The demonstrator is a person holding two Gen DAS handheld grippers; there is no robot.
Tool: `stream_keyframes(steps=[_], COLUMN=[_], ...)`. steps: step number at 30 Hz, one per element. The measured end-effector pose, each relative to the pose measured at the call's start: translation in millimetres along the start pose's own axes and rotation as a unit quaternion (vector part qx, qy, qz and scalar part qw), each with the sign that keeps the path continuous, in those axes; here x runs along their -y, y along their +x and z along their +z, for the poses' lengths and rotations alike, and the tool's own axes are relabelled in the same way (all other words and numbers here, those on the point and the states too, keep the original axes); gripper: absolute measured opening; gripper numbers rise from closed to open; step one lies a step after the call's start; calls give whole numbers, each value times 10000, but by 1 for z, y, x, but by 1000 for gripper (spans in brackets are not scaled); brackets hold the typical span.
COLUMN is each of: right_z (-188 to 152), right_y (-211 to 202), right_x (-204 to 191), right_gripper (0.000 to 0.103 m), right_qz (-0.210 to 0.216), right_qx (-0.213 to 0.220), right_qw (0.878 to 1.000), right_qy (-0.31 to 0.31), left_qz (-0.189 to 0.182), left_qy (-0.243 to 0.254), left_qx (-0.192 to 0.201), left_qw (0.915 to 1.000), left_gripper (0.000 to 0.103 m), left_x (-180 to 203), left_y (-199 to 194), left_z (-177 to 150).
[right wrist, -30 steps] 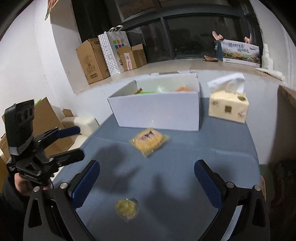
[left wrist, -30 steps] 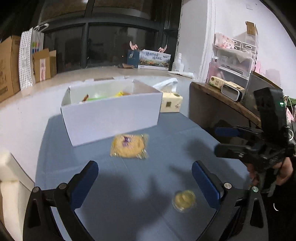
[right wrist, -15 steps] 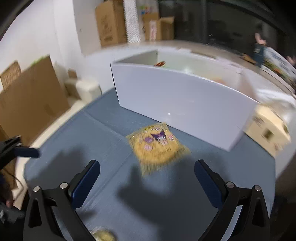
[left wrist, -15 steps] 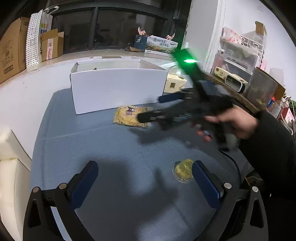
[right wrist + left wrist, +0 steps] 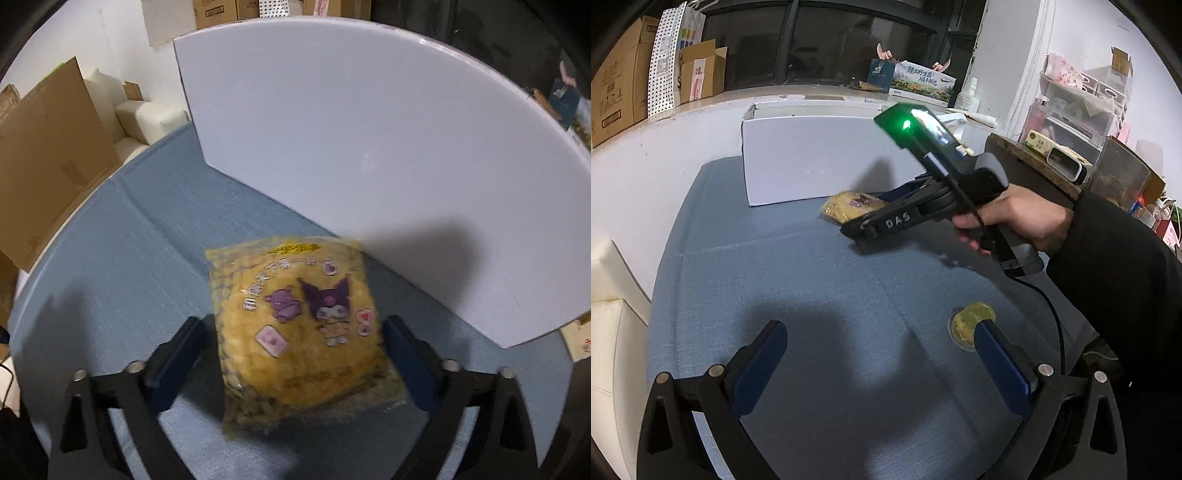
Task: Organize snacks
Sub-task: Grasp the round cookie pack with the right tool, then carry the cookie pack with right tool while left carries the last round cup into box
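While my right gripper (image 5: 291,332) straddles the yellow snack bag (image 5: 295,332), its jaws have just been closing in on it, and I judge the pads are at the bag's edges without a firm squeeze yet; the picture is too blurred to be certain of contact. The bag lies flat on the blue tablecloth (image 5: 129,258), just in front of the white box (image 5: 369,147) where I take it the snacks belong. My worry is the bag itself: it is puffy, slick film, so the pads could pinch only loose wrapper and let it slide out on the lift, or crush what is inside if I clamp hard. The box wall is close behind, and carrying the bag too low could knock it against the rim. My left gripper (image 5: 882,354) hangs spread wide and empty over the cloth, one finger (image 5: 1001,365) just beside the small round wrapped snack (image 5: 971,321). A careless drop there could flick that snack off toward the table edge, and my two hands are near enough to clash.
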State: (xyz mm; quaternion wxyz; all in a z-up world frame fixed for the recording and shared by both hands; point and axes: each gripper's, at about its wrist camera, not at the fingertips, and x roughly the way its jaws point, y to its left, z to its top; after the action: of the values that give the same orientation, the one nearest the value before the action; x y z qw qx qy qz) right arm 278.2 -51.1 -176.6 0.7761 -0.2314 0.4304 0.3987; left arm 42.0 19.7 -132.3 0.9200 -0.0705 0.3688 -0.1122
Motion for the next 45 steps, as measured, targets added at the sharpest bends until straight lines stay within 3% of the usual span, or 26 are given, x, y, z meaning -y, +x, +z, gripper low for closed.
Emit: stream_keyframes(steps=[2, 8, 14, 23, 24, 25, 26, 27, 29, 32, 37, 42, 45], right_z=[-3, -24, -70, -133, -140, -146, -152, -154, -160, -165, -162, -144, -120], right_y=[-5, -54, -126, -195, -197, -197, -198, -196, -196, -194, -185, -179, -183], right_x=[0, -3, 6, 14, 16, 17, 19, 21, 22, 24, 17, 11, 15], right_gripper=[78, 78, 78, 78, 78, 78, 78, 78, 78, 78, 78, 78, 78], right_qz=[96, 31, -67, -115, -130, -131, -117, -100, -133, -39, 22, 10, -44], right_qx=[-30, 635, 1195, 1688, 1709, 1723, 1725, 1719, 1724, 1726, 1666, 1739, 1931], right_qw=[9999, 9977, 9891, 9731, 9718, 9706, 9691, 9685, 9672, 9652, 9674, 9669, 9636], right_qy=[82, 253, 852, 1565, 1622, 1676, 1759, 1799, 1859, 1963, 1906, 1867, 1851], left_qz=[3, -49, -232, -314, -334, -392, -333, -246, -377, -292, -335, -233, -103], left_qy=[40, 306, 762, 1575, 1599, 1613, 1646, 1689, 1545, 1486, 1319, 1103, 1052], left_qx=[-14, -174, -366, -1022, -1075, -1097, -994, -926, -892, -792, -325, 118, 464], left_qw=[10000, 9994, 9962, 9817, 9807, 9800, 9808, 9810, 9832, 9853, 9902, 9936, 9933], left_gripper=[103, 103, 103, 103, 101, 87, 78, 42, 42, 42, 42, 42, 42], left_x=[2, 14, 41, 91, 93, 93, 93, 92, 88, 81, 67, 42, 22], left_y=[1, 10, 30, 92, 96, 100, 99, 96, 93, 86, 53, 26, 10], left_z=[1, 3, 11, 11, 9, 7, 6, 6, 10, 12, 21, 52, 86])
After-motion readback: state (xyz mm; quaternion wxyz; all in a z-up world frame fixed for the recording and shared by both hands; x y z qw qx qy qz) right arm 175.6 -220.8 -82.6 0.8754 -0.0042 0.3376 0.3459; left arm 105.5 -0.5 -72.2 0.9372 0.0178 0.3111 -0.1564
